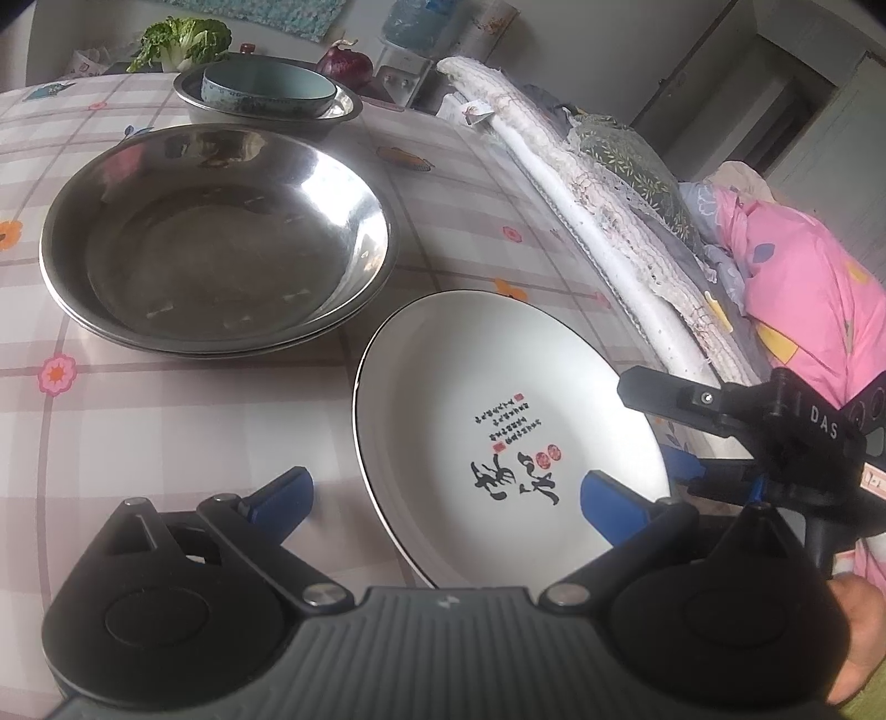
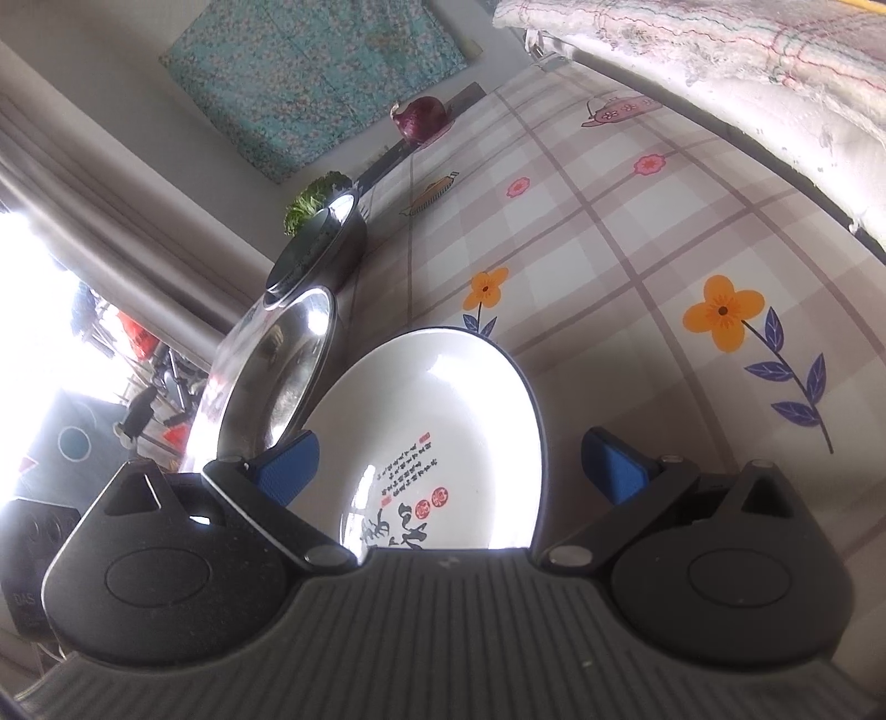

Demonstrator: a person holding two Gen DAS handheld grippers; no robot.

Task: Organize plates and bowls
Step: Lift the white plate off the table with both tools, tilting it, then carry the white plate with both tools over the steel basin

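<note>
A white plate with black calligraphy (image 1: 498,410) lies on the checked tablecloth near the right table edge; it also shows in the right wrist view (image 2: 437,426). My left gripper (image 1: 446,498) is open, its jaws spread either side of the plate's near rim. My right gripper (image 2: 451,468) is open, straddling the plate's right rim, and shows in the left wrist view (image 1: 664,437). Two stacked steel plates (image 1: 216,238) sit left of the white plate, also in the right wrist view (image 2: 271,382). A blue bowl (image 1: 268,88) sits inside a steel bowl (image 1: 343,113) at the back.
A red onion (image 1: 346,63) and leafy cabbage (image 1: 180,41) stand at the table's far edge. A rolled white cloth (image 1: 598,221) runs along the right table edge, with pink bedding (image 1: 803,288) beyond. The tablecloth (image 2: 637,266) is bare to the plate's far right.
</note>
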